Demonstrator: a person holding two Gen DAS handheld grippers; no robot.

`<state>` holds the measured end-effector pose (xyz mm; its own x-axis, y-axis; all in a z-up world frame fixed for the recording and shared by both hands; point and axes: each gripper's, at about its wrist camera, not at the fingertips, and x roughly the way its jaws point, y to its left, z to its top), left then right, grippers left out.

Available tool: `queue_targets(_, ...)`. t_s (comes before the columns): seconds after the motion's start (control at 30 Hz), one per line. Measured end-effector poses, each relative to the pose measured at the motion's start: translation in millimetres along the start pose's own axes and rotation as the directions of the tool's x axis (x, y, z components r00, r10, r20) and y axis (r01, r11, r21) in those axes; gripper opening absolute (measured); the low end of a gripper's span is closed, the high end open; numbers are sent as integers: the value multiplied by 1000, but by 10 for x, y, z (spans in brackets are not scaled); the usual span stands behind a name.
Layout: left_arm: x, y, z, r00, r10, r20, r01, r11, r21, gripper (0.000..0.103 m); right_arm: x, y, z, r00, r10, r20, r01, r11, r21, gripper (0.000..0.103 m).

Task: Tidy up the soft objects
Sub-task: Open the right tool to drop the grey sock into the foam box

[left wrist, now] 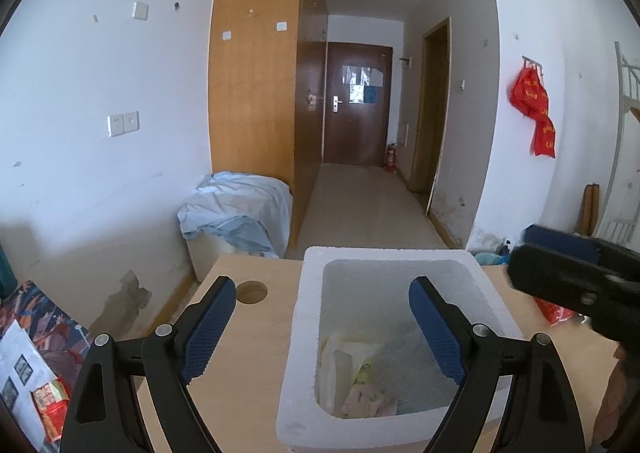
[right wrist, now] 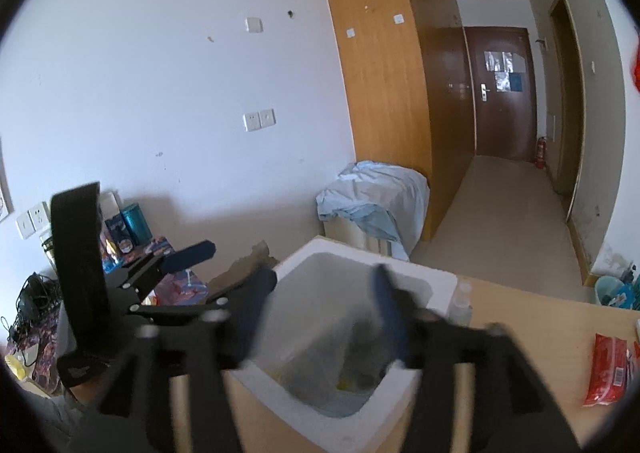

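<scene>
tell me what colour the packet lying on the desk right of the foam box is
Red, with white print at one end: the packet shows best in the right wrist view.

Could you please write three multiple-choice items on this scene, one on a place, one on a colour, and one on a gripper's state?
1. Where is the white foam box?
A. on the wooden table
B. on the floor
C. on a shelf

2. What colour is the packet lying on the table right of the box?
A. green
B. red
C. black

3. How does the left gripper stand?
A. shut on a packet
B. shut on nothing
C. open, holding nothing

Answers: 1 A, the box rests on the tabletop; 2 B, the right wrist view shows a red wrapper; 3 C, its blue pads stand wide apart with nothing between them.
</scene>
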<state>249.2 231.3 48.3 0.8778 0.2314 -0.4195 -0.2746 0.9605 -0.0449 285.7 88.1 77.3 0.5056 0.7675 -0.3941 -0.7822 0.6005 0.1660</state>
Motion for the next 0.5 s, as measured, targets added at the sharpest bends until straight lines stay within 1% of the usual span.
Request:
queue_targets(0.03,4,5,0,1000,1,0,-1,1000,-1,89,-17,2,2,1000,-6,12,6,1000,3,81)
queue_targets(0.07,3,11,-3,1000,2,0,-2,1000,-1,89,-39,2,9,1000,-8,24,8,1000,6,85)
queue_targets(0.5,13,2,-10,1000,0,-5,0,1000,5,89,8,16,26,1000,-11,12,11,1000,10,86)
